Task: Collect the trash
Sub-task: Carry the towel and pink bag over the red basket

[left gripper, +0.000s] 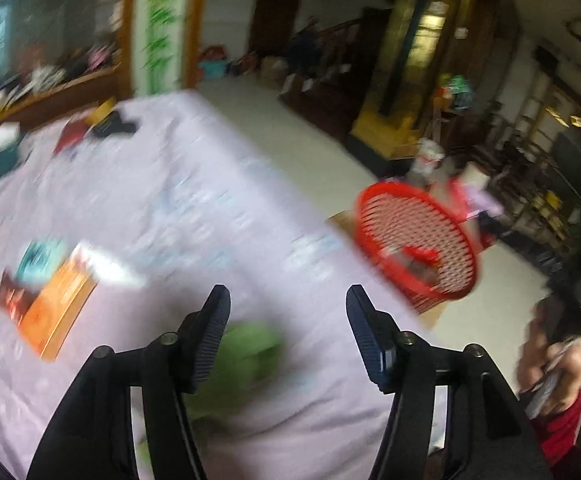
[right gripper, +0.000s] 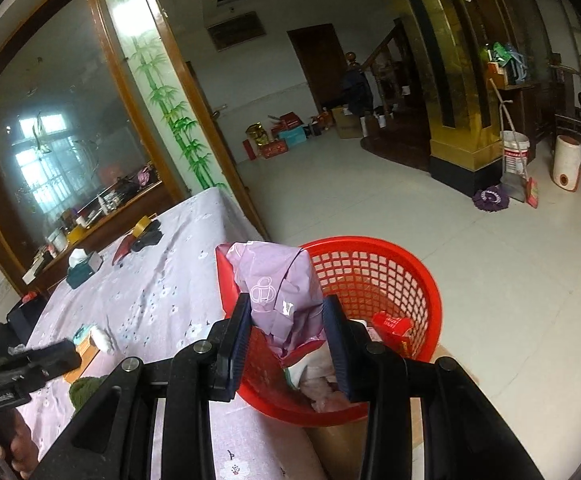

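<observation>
My right gripper is shut on a crumpled lilac plastic wrapper, which hangs over the near rim of a red mesh basket. In the basket lie a red packet and pale crumpled scraps. In the blurred left wrist view, my left gripper stands open above the lilac-clothed table, nothing between its fingers. A green lump lies on the cloth just under the left finger. The basket sits off the table's right edge.
On the cloth to the left lie an orange box, a teal item and a white tissue wad. A teal tissue box and dark items sit at the far end. The basket rests on a brown box. White tiled floor lies beyond.
</observation>
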Motion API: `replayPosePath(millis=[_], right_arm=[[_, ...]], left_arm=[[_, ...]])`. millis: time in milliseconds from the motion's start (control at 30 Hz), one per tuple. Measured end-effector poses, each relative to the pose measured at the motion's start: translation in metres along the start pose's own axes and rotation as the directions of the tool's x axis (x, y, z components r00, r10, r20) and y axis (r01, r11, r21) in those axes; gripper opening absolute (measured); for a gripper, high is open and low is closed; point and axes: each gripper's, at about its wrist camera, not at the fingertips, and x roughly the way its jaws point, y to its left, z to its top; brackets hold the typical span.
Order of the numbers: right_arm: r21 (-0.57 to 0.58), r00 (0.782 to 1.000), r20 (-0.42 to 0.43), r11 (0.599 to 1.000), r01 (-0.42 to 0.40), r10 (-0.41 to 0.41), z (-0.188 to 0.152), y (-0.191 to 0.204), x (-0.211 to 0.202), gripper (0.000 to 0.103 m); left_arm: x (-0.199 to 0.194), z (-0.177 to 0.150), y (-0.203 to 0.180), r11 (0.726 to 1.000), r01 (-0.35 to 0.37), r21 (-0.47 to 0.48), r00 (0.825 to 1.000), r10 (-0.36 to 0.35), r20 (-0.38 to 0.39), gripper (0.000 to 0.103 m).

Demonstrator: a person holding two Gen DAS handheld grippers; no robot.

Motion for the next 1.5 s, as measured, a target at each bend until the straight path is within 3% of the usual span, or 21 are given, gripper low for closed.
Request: replayPosePath(millis=[100, 167, 200, 333, 500, 667, 700, 733, 800, 867, 933, 1100, 1200, 1300, 1500], right_arm=[[0.007, 1.000, 0.000, 1.000, -0.019, 0.019, 0.000, -0.003, 0.003, 0.039], [0.007, 1.000, 0.002, 1.000, -0.026, 0.026, -0.001, -0.005, 0.003, 0.039], [0.008, 1.000, 0.002, 1.000, -0.030, 0.030, -0.001, -0.005, 0.003, 0.039], [0.009, 0.999, 0.003, 0.999, -0.034, 0.034, -0.003, -0.009, 0.000, 0.039], [0.007, 0.999, -0.002, 0.999, -0.034, 0.034, -0.005, -0.011, -0.002, 0.039], [0.002, 0.999, -0.006, 0.999, -0.036, 0.036, -0.008, -0.014, -0.005, 0.039], [0.003, 0.999, -0.004, 0.999, -0.036, 0.036, -0.008, -0.014, -0.005, 0.039], [0.005, 0.999, -0.003, 0.999, -0.036, 0.036, -0.008, -0.014, -0.005, 0.039], [0.008, 0.999, -0.003, 0.999, -0.035, 0.035, -0.008, -0.015, -0.005, 0.039], [0.007, 1.000, -0.005, 1.000, -0.030, 0.030, -0.006, -0.017, -0.004, 0.039], [0.005, 1.000, -0.005, 1.000, -0.021, 0.021, -0.006, -0.018, -0.003, 0.039], [0.023, 1.000, -0.003, 1.000, -0.003, 0.003, -0.003, -0.026, -0.002, 0.039], [0.040, 1.000, -0.002, 0.999, 0.004, -0.004, -0.002, -0.030, -0.004, 0.039], [0.056, 1.000, 0.014, 0.998, 0.013, -0.014, 0.001, -0.037, -0.011, 0.039], [0.072, 0.997, 0.048, 0.996, 0.057, -0.060, 0.011, -0.050, -0.026, 0.039]], left_arm=[[0.015, -0.014, 0.022, 0.998, -0.030, -0.052, 0.997, 0.026, -0.069, 0.061], [0.018, -0.020, 0.028, 0.997, -0.039, -0.066, 0.996, 0.034, -0.079, 0.067], [0.020, -0.022, 0.029, 0.997, -0.051, -0.056, 0.996, 0.047, -0.077, 0.073], [0.027, -0.026, 0.012, 0.993, -0.108, 0.046, 0.990, 0.112, -0.085, 0.080], [0.026, -0.040, 0.008, 0.969, -0.202, 0.141, 0.975, 0.212, -0.061, 0.080], [0.027, -0.045, 0.040, 0.972, -0.223, 0.070, 0.972, 0.228, -0.060, 0.080], [0.029, -0.045, 0.043, 0.973, -0.225, 0.060, 0.972, 0.228, -0.062, 0.077], [0.031, -0.044, 0.047, 0.971, -0.234, 0.048, 0.969, 0.237, -0.062, 0.064], [0.032, -0.040, 0.050, 0.966, -0.255, 0.038, 0.965, 0.257, -0.045, 0.049], [0.030, -0.035, 0.052, 0.973, -0.229, 0.001, 0.972, 0.229, -0.045, 0.045], [0.026, -0.027, 0.049, 0.988, -0.152, -0.036, 0.988, 0.151, -0.039, 0.043], [0.022, -0.001, -0.002, 1.000, 0.006, 0.008, 1.000, -0.006, -0.006, 0.043], [0.025, 0.024, -0.048, 0.990, 0.133, 0.047, 0.991, -0.133, 0.007, 0.044], [0.031, 0.044, -0.088, 0.975, 0.206, 0.087, 0.978, -0.208, 0.017, 0.044], [0.056, 0.075, -0.144, 0.960, 0.244, 0.140, 0.968, -0.250, 0.033, 0.044]])
